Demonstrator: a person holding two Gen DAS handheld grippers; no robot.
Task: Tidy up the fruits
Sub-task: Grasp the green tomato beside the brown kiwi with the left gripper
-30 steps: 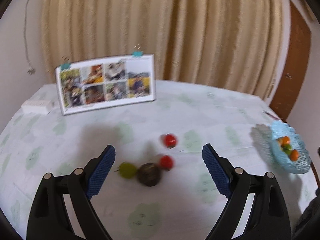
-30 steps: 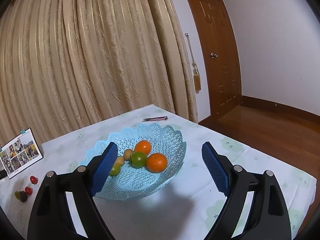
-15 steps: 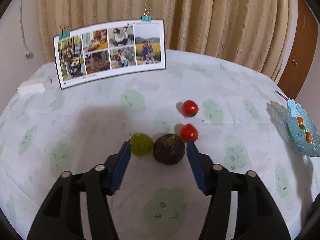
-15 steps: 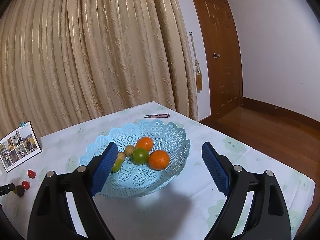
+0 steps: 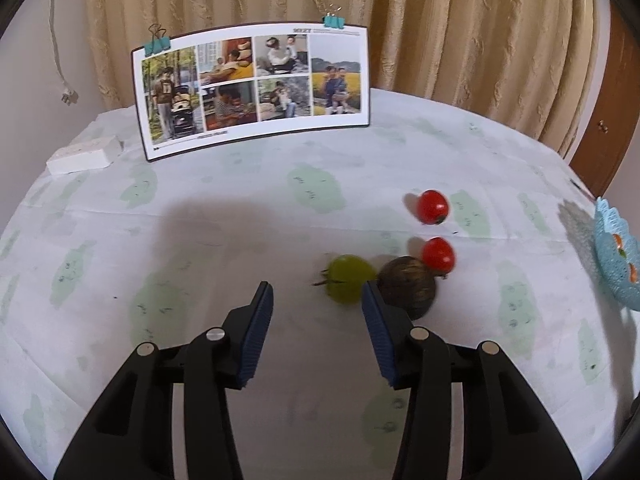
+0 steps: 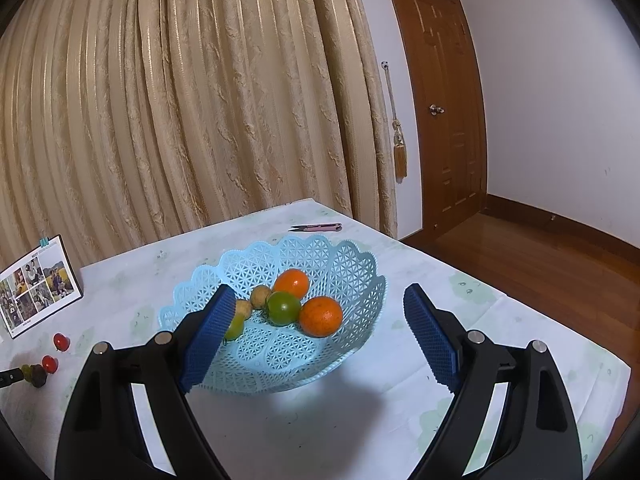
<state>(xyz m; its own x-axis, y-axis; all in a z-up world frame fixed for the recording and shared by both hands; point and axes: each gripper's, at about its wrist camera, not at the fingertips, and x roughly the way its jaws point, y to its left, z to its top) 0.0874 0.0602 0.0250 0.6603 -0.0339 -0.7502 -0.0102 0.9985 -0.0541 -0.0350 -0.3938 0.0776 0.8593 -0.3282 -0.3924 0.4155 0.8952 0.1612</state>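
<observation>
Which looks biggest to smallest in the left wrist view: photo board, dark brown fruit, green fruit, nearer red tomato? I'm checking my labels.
1. photo board
2. dark brown fruit and green fruit: too alike to rank, both partly hidden
3. nearer red tomato

Photo board [image 5: 256,88] upright, white box [image 5: 84,154] beside, pink snips [image 6: 318,227], curtain [image 6: 180,100]

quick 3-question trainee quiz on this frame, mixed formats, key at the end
1. True or false: the left gripper is clamped on the green fruit.
2. How many red tomatoes lie loose on the tablecloth?
3. The right gripper faces: A) the photo board B) the blue basket C) the pink snips

Key:
1. False: its jaws have just been closing, but nothing is between them.
2. Two: far tomato, near tomato.
3. B
</observation>
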